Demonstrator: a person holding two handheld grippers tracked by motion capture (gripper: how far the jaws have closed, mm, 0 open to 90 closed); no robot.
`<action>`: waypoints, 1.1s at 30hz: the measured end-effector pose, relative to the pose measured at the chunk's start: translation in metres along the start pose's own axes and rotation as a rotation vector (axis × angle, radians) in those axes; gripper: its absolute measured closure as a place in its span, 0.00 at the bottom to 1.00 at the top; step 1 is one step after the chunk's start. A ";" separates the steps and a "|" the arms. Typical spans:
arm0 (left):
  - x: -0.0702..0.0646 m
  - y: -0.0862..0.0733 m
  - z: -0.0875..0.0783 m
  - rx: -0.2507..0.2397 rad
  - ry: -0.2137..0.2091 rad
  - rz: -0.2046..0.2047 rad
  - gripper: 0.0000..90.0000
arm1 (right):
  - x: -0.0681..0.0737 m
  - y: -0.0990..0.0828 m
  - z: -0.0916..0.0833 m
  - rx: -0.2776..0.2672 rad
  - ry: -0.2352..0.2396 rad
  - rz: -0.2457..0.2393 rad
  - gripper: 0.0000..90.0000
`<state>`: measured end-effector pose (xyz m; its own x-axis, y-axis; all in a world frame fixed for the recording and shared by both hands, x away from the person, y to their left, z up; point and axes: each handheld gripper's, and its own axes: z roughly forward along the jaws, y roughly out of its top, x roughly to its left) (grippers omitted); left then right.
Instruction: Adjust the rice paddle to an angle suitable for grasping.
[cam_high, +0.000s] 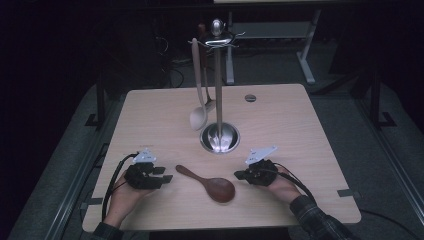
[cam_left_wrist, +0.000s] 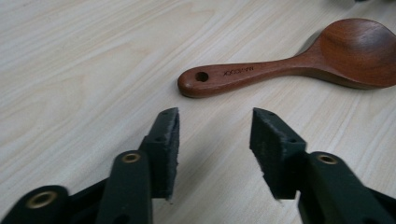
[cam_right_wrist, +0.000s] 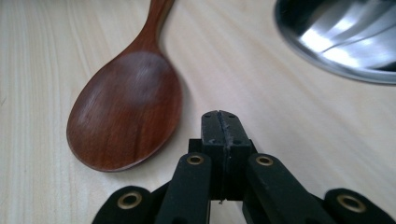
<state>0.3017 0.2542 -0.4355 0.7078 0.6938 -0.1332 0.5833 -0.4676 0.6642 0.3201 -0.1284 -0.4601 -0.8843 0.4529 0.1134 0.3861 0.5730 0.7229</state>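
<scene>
The dark wooden spoon (cam_high: 210, 184) lies ungrasped on the desk (cam_high: 300, 150), the left hand-held gripper (cam_left_wrist: 215, 135) parted empty at its handle, the right hand-held gripper (cam_right_wrist: 220, 126) closed on nothing, and hanging it on the rack (cam_high: 218, 75) looks undone.

Taking the dark wooden spoon (cam_high: 210, 184) as the mark, bare desk (cam_high: 150, 115) lies open on its far left side and along the near edge, with the left gripper (cam_high: 167, 174), jaws apart, just short of the handle tip and nothing between them. Beyond the spoon the steel base (cam_high: 220, 138) of the utensil stand blocks the middle, its pole (cam_high: 218, 85) rising with a pale spoon (cam_high: 198, 117) hanging beside it. The right gripper (cam_high: 239, 175), jaws together, sits close beside the spoon's bowl, with open desk between it and the steel base.
</scene>
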 end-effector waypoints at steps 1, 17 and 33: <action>0.001 0.000 0.000 0.003 0.001 0.003 0.55 | 0.001 0.000 0.002 0.016 0.001 -0.008 1.00; 0.001 0.000 -0.001 0.003 -0.013 -0.006 0.65 | 0.021 0.004 0.020 0.057 0.147 -0.109 1.00; 0.000 0.001 -0.003 0.016 -0.082 -0.028 0.94 | 0.066 0.033 0.061 0.048 0.297 -0.202 1.00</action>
<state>0.3011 0.2556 -0.4327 0.7208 0.6601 -0.2117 0.6094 -0.4579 0.6473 0.2910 -0.0377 -0.4705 -0.9790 0.1127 0.1699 0.2014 0.6649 0.7193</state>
